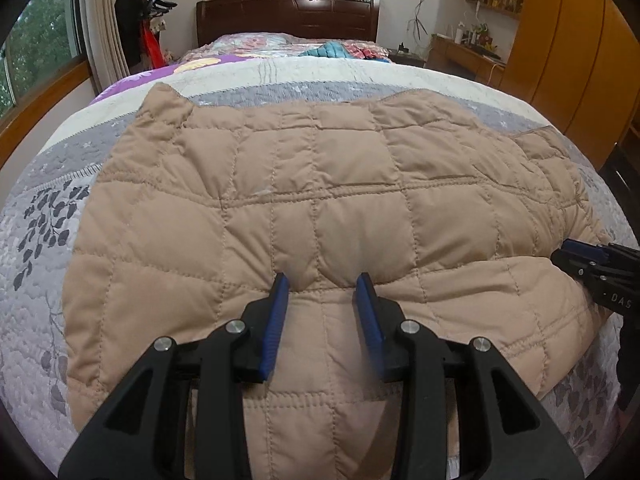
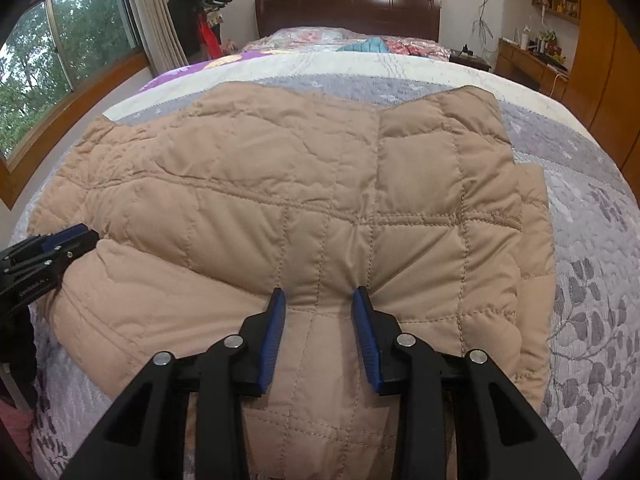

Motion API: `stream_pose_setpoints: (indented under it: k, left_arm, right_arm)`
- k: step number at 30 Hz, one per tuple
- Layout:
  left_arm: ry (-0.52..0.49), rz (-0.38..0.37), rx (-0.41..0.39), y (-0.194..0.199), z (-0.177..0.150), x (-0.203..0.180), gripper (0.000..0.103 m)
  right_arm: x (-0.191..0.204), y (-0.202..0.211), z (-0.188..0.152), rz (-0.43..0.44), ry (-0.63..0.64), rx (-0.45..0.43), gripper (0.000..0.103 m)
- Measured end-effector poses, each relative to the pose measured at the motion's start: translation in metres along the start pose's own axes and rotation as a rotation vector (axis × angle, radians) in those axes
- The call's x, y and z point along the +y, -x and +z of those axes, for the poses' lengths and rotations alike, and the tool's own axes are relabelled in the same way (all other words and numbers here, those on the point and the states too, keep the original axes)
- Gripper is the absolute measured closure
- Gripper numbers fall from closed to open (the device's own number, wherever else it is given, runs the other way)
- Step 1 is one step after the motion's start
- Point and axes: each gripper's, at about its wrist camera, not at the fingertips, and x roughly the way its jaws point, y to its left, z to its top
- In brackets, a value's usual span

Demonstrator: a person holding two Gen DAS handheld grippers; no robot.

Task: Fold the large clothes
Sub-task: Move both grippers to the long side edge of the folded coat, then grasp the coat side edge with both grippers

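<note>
Both claws, left and right, angled down, pinching quilted jacket.

Jacket: matt quilted tan cloth. Bedspread: textured stitched fabric. Headboard: glossy dark wood.

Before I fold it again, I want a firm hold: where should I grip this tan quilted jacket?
Grip the tan quilted jacket along its puffy near folded edge, coming from the foot of the bed. Both the left gripper and right gripper already pinch it there.
</note>
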Motion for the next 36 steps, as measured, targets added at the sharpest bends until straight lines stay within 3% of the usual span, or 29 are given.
stream_pose_setpoints:
  k: [9,15,16,18,20,22,26,29,36]
  left_arm:
    - [0.018,-0.025,-0.001,-0.006,-0.003,0.008,0.067]
    - [0.027,-0.062,0.0,0.021,0.012,0.022,0.067]
    - [0.033,-0.073,-0.016,0.029,0.014,0.027,0.065]
    - [0.052,-0.092,-0.054,0.045,0.02,0.041,0.048]
    - [0.083,-0.103,-0.075,0.056,0.029,0.062,0.038]
    - [0.121,-0.092,-0.072,0.059,0.038,0.088,0.036]
    - [0.234,-0.075,-0.041,0.049,0.044,0.14,0.035]
    - [0.304,-0.128,-0.016,0.038,0.04,0.17,0.036]
    - [0.385,-0.272,0.056,0.003,0.032,0.187,0.034]
  right_arm:
    - [0.005,-0.003,0.0,-0.005,-0.013,-0.003,0.068]
    - [-0.016,0.022,0.009,0.112,-0.058,-0.015,0.064]
    - [-0.024,0.028,0.011,0.144,-0.08,-0.025,0.059]
    - [-0.039,0.041,0.014,0.179,-0.126,-0.056,0.054]
    - [-0.06,0.055,0.018,0.214,-0.168,-0.083,0.041]
    - [-0.082,0.065,0.019,0.209,-0.216,-0.105,0.032]
    - [-0.126,0.069,0.019,0.187,-0.295,-0.098,0.026]
    - [-0.147,0.06,0.017,0.236,-0.33,-0.059,0.024]
    - [-0.169,0.021,0.011,0.375,-0.421,0.031,0.023]
